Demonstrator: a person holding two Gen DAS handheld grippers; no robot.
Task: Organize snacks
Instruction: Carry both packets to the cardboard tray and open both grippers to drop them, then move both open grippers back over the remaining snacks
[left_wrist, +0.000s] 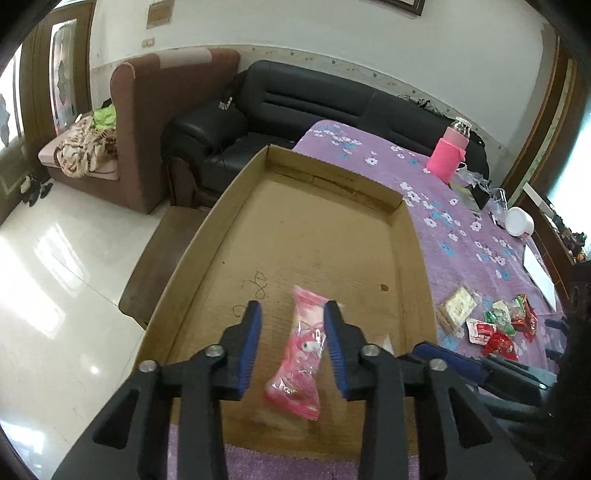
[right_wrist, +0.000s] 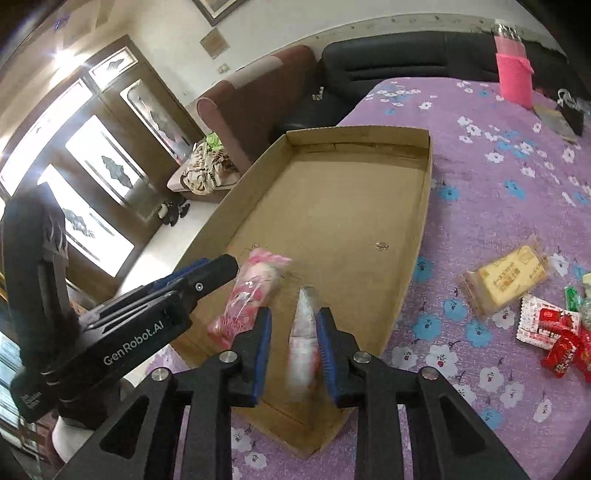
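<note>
A shallow cardboard tray (left_wrist: 410, 236) (right_wrist: 424, 206) lies on the purple flowered table. A pink snack packet (left_wrist: 301, 354) (right_wrist: 245, 297) is between the open fingers of my left gripper (left_wrist: 293, 317), over the tray's near end; it looks blurred and loose. My left gripper also shows in the right wrist view (right_wrist: 221, 269). My right gripper (right_wrist: 293, 328) is open over the tray's near end, with a blurred white and pink packet (right_wrist: 304, 343) between its fingers, not pinched. More snacks lie right of the tray: a yellow cracker pack (right_wrist: 506, 277) (left_wrist: 456, 306) and red and green wrapped pieces (right_wrist: 554, 332) (left_wrist: 498, 328).
A pink bottle (left_wrist: 448, 153) (right_wrist: 515, 70) stands at the table's far side, near a white cup (left_wrist: 519, 221) and clutter. A black sofa (left_wrist: 295, 107) and a brown armchair (left_wrist: 147, 122) stand beyond the table. White tiled floor lies to the left.
</note>
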